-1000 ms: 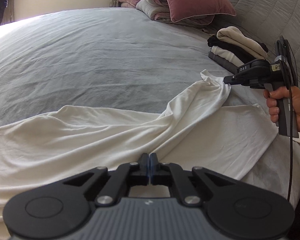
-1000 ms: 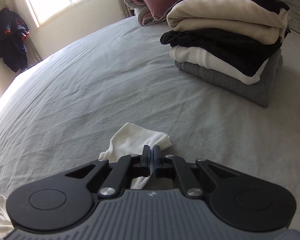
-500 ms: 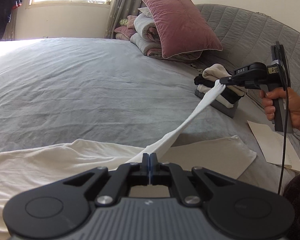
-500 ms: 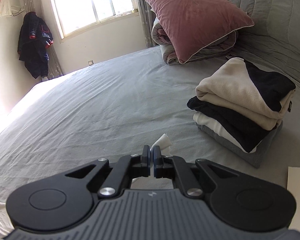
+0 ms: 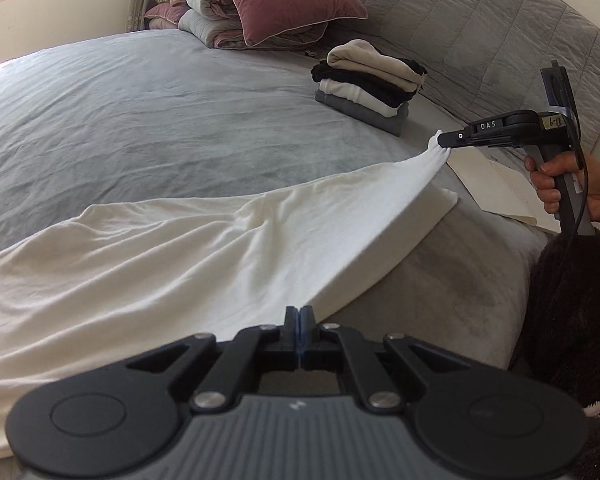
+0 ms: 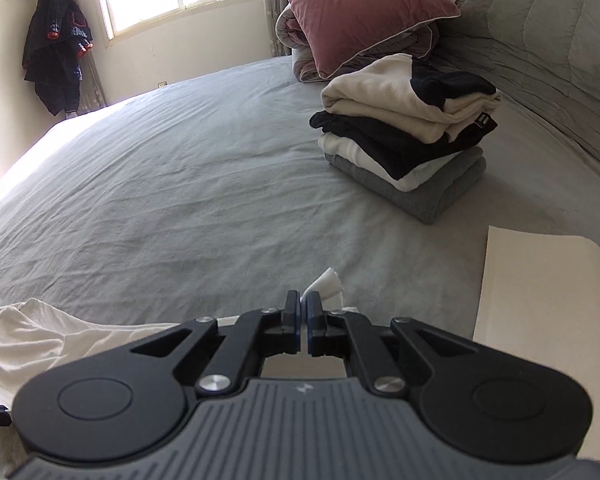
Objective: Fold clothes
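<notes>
Your left tongs (image 5: 299, 314) are pinched tight on the near edge of the white shirt (image 5: 172, 256), jaws fully together w/ cloth between them. Your right tongs (image 5: 441, 139) grip another bit of the same edge off to the right, a tuft of fabric poking past the tips; in the right wrist view those tongs (image 6: 303, 306) are closed narrow on that tuft. Between the two grips the hem is pulled into a straight, taut line, lifted off the bed (image 5: 140, 112). Prob why you hold it so: tension keeps the edge flat, so it can be laid over w/o bunching.

The rest of the shirt trails left & lies slack on the bed, wrinkled, one lower layer showing under the raised edge near the right corner. So it's partway: edge held up, body still down.

Just beyond your right hand (image 5: 568, 188), a sheet of paper (image 6: 540, 280) lies on the bed.

Farther back, a stack (image 6: 408, 136) of folded clothes sits near the headboard, likely where finished items go. Behind it, pillow (image 6: 360, 12) on rolled bedding.
</notes>
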Action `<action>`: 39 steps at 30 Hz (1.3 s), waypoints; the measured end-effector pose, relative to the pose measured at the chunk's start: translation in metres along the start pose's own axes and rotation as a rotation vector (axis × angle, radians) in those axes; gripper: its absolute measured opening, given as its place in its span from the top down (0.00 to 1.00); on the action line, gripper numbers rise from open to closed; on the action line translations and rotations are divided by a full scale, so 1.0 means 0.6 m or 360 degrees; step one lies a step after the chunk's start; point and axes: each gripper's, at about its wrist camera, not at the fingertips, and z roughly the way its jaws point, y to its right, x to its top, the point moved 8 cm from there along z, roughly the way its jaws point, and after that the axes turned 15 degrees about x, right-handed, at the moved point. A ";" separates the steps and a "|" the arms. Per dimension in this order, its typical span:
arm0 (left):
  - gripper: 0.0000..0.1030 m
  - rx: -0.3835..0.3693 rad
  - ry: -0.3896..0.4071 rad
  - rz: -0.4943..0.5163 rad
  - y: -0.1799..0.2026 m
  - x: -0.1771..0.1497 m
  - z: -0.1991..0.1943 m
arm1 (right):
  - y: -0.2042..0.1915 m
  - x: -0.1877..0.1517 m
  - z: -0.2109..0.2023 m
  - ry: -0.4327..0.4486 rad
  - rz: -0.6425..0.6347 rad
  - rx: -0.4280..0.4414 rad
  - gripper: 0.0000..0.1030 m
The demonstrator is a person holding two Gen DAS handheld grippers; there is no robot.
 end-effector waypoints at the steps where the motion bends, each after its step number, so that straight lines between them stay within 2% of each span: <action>1: 1.00 -0.0001 -0.0028 0.0022 0.003 -0.006 0.005 | 0.005 -0.016 0.000 -0.0034 0.0019 -0.0008 0.96; 8: 0.99 -0.0001 -0.0144 0.0094 0.007 -0.022 0.023 | 0.036 -0.108 0.018 -0.0259 0.0123 -0.0062 0.96; 11: 0.97 -0.0025 -0.0171 0.0085 0.003 -0.023 0.021 | 0.038 -0.112 0.017 -0.0270 0.0098 -0.0042 0.96; 12: 0.97 -0.0031 -0.0180 0.0079 0.001 -0.023 0.020 | 0.037 -0.109 0.014 -0.0273 0.0094 -0.0033 0.94; 13: 0.95 -0.0033 -0.0184 0.0074 -0.001 -0.022 0.019 | 0.038 -0.104 0.010 -0.0266 0.0089 -0.0035 0.87; 16: 0.90 -0.0019 -0.0167 0.0063 -0.013 -0.016 0.011 | 0.041 -0.086 -0.003 -0.0225 0.0071 -0.0019 0.86; 18: 0.82 0.0012 -0.0130 0.0038 -0.028 -0.007 0.002 | 0.045 -0.072 -0.006 -0.0200 0.0078 0.0003 0.79; 20: 0.73 0.0051 -0.0087 -0.0014 -0.049 0.004 -0.007 | 0.046 -0.061 -0.005 -0.0175 0.0070 0.0010 0.64; 23: 0.60 0.0163 -0.0009 -0.0109 -0.094 0.028 -0.020 | 0.041 -0.047 0.007 -0.0167 0.0028 0.0043 0.64; 26: 0.59 0.0323 0.0039 -0.0217 -0.149 0.056 -0.023 | 0.034 -0.040 0.020 -0.0178 -0.0022 0.0079 0.64; 29: 0.59 0.0435 0.0026 -0.0324 -0.195 0.074 -0.010 | 0.029 -0.035 0.030 -0.0192 -0.0060 0.0107 0.64; 34: 0.61 0.0469 -0.0088 -0.0570 -0.232 0.091 0.024 | 0.021 -0.026 0.040 -0.0206 -0.0078 0.0166 0.64; 39: 0.61 0.0594 -0.0157 -0.0732 -0.240 0.083 0.049 | -0.008 -0.015 0.048 -0.0206 -0.0102 0.0292 0.64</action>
